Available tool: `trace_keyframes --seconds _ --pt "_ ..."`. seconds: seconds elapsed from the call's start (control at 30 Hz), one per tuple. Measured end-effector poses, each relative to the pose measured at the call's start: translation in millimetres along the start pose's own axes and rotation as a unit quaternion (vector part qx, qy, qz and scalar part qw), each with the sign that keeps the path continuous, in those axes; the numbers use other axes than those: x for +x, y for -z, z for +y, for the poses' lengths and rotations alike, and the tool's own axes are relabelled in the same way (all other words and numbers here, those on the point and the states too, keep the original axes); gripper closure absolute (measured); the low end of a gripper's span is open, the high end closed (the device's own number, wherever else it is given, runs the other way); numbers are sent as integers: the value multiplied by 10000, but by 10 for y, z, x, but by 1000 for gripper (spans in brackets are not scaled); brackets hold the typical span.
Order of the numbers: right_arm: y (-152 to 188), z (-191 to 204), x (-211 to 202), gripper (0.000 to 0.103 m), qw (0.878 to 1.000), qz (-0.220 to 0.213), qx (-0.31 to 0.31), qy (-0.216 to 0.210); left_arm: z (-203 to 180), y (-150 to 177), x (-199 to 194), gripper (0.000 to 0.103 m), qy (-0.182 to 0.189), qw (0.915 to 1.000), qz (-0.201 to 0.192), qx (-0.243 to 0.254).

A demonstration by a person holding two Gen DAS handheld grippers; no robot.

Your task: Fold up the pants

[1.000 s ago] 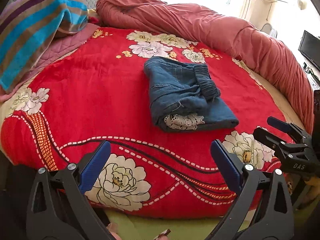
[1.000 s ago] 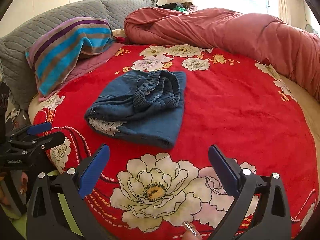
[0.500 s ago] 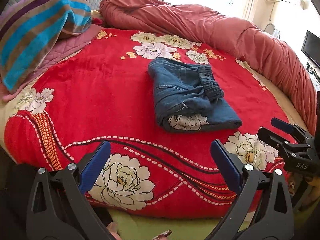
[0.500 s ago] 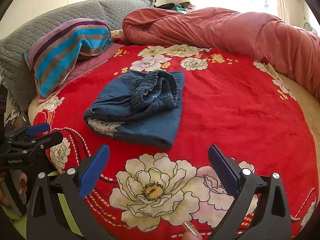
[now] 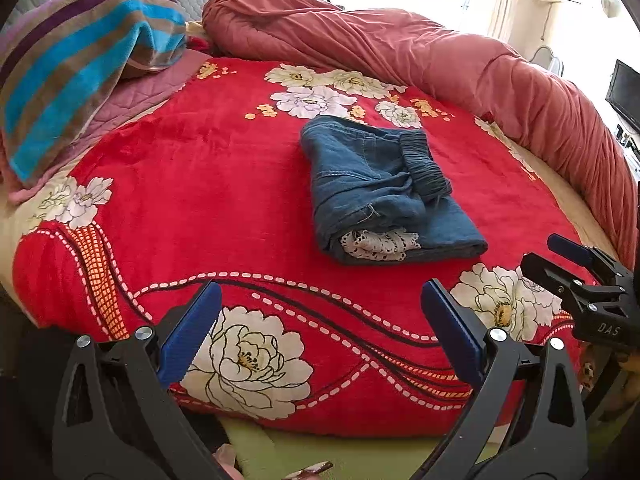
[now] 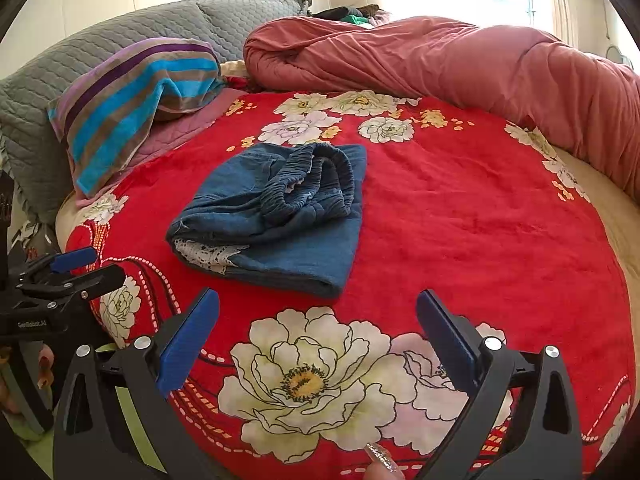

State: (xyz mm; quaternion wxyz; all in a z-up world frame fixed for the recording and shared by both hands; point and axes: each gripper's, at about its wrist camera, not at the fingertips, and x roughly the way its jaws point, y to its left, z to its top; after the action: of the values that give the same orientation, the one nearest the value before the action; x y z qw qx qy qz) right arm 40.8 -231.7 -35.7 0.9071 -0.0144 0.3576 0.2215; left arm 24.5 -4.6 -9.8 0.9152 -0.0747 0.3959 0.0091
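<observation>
Blue denim pants lie folded into a compact bundle in the middle of the red flowered blanket. The elastic waistband is bunched on top and white lace trim shows at the near end. My left gripper hovers open over the blanket's near edge, well short of the pants, with nothing between its blue pads. My right gripper is open too, above a large white flower, apart from the pants. Each gripper appears at the side of the other's view, the right gripper and the left gripper.
A rolled pink-red duvet curves along the back and right of the round bed. A striped towel and grey quilted pillows lie at the back left. A dark screen stands at the far right.
Both views have shifted only slightly; the left view has drifted so the pants sit a little more to the right. The pants lie as before and both grippers stay open.
</observation>
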Motion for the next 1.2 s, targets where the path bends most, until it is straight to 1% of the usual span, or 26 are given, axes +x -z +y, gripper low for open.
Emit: trace_keyframes --seconds 1.2 --pt "-25 -43 -12 5 10000 10 47 62 -14 -2 -43 10 35 10000 -17 -1"
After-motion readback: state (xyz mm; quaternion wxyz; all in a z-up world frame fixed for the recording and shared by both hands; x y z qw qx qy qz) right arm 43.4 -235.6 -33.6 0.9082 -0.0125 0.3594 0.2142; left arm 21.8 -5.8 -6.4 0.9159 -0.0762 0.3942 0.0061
